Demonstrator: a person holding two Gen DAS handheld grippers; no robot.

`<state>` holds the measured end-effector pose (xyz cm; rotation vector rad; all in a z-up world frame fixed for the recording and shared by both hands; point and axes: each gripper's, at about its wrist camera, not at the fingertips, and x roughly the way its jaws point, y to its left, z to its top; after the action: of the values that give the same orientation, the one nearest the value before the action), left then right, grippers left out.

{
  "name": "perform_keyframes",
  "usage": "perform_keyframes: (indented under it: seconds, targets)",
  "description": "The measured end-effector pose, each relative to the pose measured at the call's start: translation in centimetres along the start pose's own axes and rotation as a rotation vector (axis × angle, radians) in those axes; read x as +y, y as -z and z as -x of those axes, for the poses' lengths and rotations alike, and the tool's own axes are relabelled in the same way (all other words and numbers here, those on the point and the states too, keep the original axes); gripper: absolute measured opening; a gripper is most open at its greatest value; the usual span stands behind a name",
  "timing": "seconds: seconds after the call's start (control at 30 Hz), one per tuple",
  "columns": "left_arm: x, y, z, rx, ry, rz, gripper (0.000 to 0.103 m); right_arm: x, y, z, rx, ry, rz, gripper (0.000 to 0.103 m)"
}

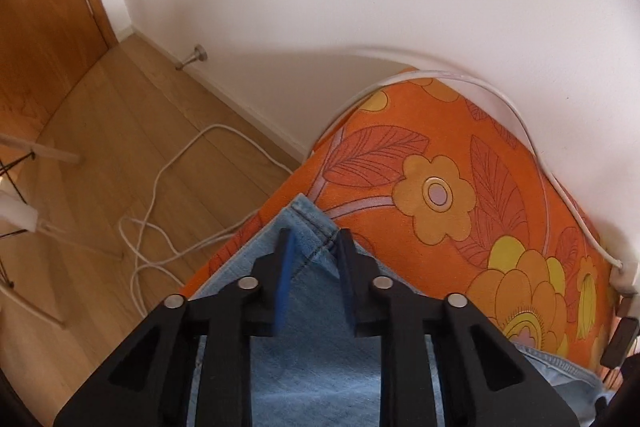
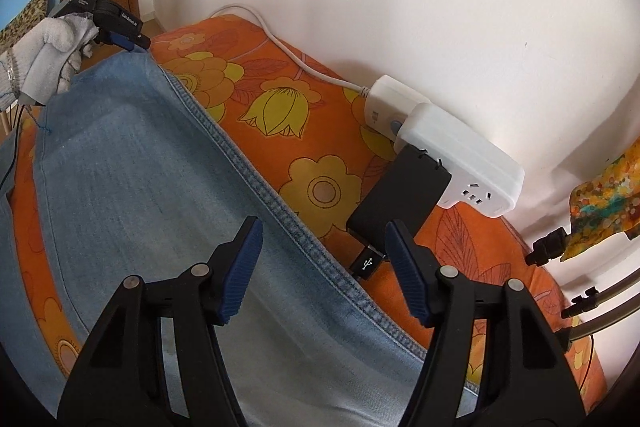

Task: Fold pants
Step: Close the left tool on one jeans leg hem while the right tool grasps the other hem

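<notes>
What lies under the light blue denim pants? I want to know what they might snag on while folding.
The light blue denim pants lie on an orange floral-print cover. A black USB plug touches their stitched seam. Whatever sits beneath the denim itself is covered.

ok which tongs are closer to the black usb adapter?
Right. The right tongs hover open over the jeans seam, one finger beside the black USB adapter. The left tongs are at the far hem corner.

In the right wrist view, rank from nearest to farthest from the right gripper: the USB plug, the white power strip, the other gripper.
From the right gripper:
1. USB plug, just inside its right finger, beside the jeans seam.
2. White power strip, further right, against the wall.
3. Left gripper, far upper left, at the jeans' hem.
</notes>
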<state>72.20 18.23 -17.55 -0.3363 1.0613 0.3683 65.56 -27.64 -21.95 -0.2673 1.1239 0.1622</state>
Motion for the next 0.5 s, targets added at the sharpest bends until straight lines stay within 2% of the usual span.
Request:
perform_keyframes:
  seconds: [0.13,0.5]
  targets:
    - [0.7,0.4,0.3,-0.019,0.024,-0.004,0.007,0.1,-0.3,-0.3,0.001,-0.024,0.005,0.067]
    - [2.8,0.5,3.7,-0.107,0.093,0.021,0.004,3.3,-2.5,-1.6,0.002,-0.059,0.088,0.067]
